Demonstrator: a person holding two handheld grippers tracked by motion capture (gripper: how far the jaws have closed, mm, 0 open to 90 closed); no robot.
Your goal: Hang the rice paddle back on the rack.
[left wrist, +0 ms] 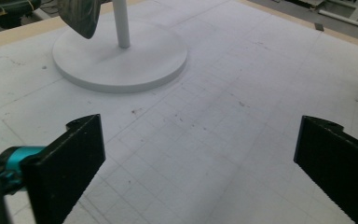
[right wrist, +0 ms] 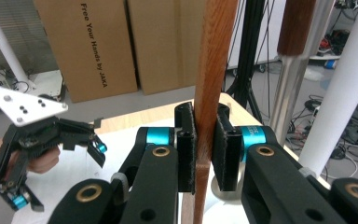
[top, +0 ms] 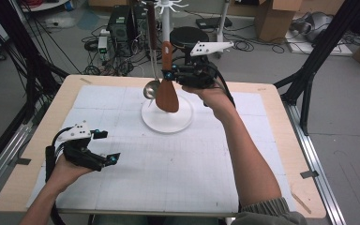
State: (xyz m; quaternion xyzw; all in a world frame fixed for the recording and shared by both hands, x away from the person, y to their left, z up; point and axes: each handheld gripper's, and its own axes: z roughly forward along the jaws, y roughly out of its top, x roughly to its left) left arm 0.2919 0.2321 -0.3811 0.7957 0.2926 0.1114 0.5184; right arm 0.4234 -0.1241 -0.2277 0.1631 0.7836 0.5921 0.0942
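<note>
A wooden spatula [top: 167,96] hangs upright over the round base of a white rack [top: 168,123], blade down. My right gripper [top: 169,75] is shut on its handle [right wrist: 212,88], the pads pressed flat on both sides. Just left of the spatula, a metal ladle [top: 151,89] with a dark wooden handle [right wrist: 297,28] hangs from the rack's hooks, next to the white pole [right wrist: 349,84]. My left gripper [top: 110,146] rests low at the mat's left front, open with nothing between its jaws. In the left gripper view the rack base [left wrist: 121,60] and ladle bowl [left wrist: 80,16] lie ahead.
A white gridded mat [top: 178,159] covers the wooden table [top: 272,93]. Black frame posts stand at both sides, and cardboard boxes [right wrist: 88,46], cables and equipment lie on the floor beyond the far edge.
</note>
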